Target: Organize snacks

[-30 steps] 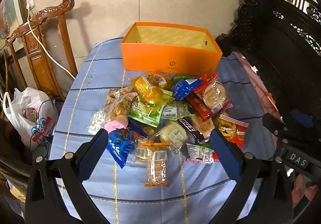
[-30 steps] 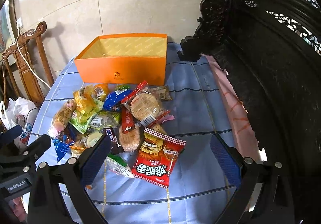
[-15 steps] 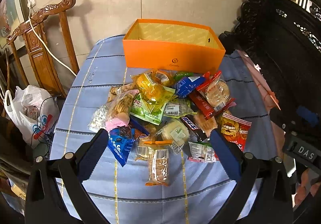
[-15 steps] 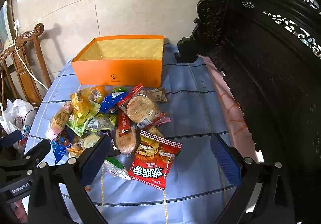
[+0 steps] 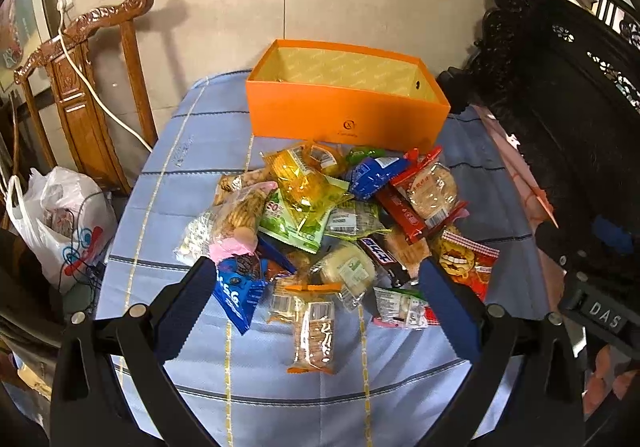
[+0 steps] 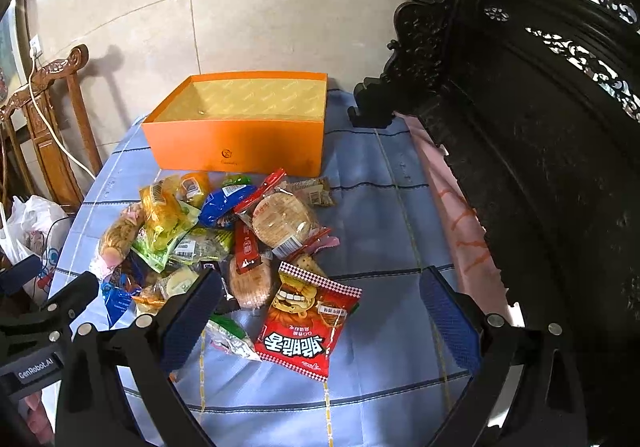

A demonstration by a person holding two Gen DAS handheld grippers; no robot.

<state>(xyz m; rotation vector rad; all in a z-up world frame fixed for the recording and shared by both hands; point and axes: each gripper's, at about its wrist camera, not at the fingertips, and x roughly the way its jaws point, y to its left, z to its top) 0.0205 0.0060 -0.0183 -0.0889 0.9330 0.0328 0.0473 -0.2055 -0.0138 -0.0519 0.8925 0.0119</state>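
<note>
A pile of wrapped snacks lies on the blue striped tablecloth; it also shows in the right wrist view. Behind it stands an open orange box, which looks empty; the right wrist view shows the box too. My left gripper is open and empty, held above the near edge of the pile over a clear cracker pack. My right gripper is open and empty above a red chip bag.
A carved wooden chair with a white cable stands at the left, with a white plastic bag below it. Dark carved furniture lines the right side. The other gripper shows at the right edge of the left wrist view.
Both grippers have drawn back and risen slightly; the box and pile sit a little lower and farther in view. Both stay open and empty. The snacks have not moved.
</note>
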